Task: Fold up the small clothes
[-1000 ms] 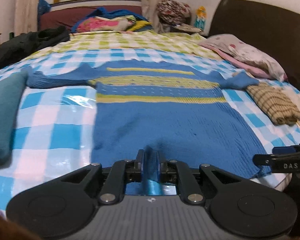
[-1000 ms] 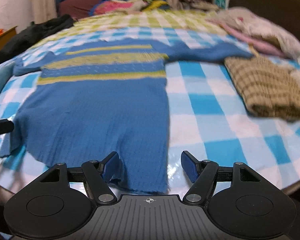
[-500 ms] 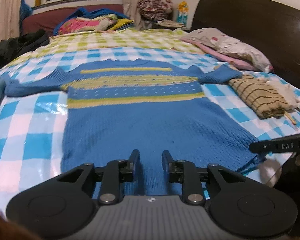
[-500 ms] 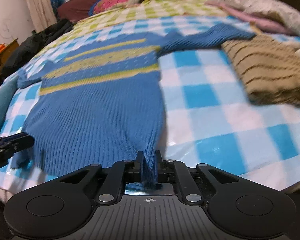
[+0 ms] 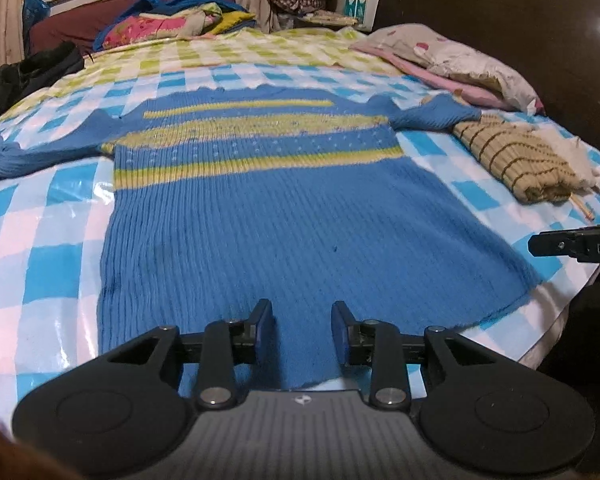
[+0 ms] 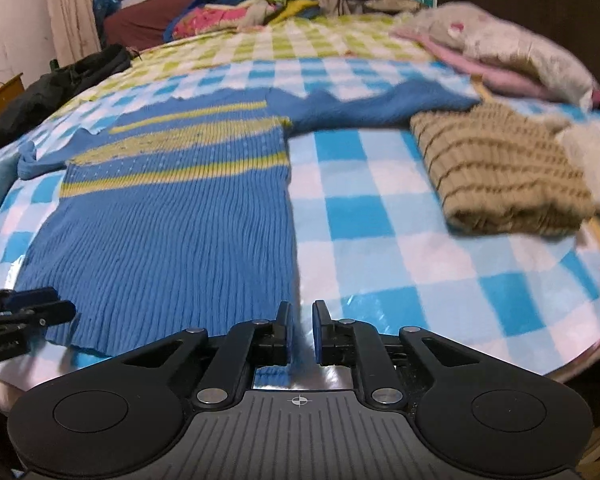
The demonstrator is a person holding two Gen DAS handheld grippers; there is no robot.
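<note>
A blue knit sweater with yellow stripes [image 5: 260, 208] lies flat on the checked bed cover, sleeves spread to both sides. My left gripper [image 5: 302, 330] is open over the sweater's bottom hem, which lies slack between the pads. My right gripper [image 6: 300, 330] is open by a narrow gap at the hem's right corner [image 6: 292, 320], no longer pinching it. The sweater also shows in the right wrist view [image 6: 172, 216]. The right gripper's fingers [image 5: 576, 242] show at the right edge of the left wrist view.
A folded tan striped sweater [image 6: 496, 172] lies right of the blue one. Pillows [image 5: 460, 64] and a dark headboard [image 5: 520, 20] are at the far right. Piled clothes [image 5: 172, 20] lie at the back, dark clothing [image 5: 28, 72] at the far left. The bed edge [image 6: 560, 364] is near.
My left gripper let go of the hem and opened wider. My right gripper closed on the hem's right corner, then opened a little. The sweater now lies flatter.
</note>
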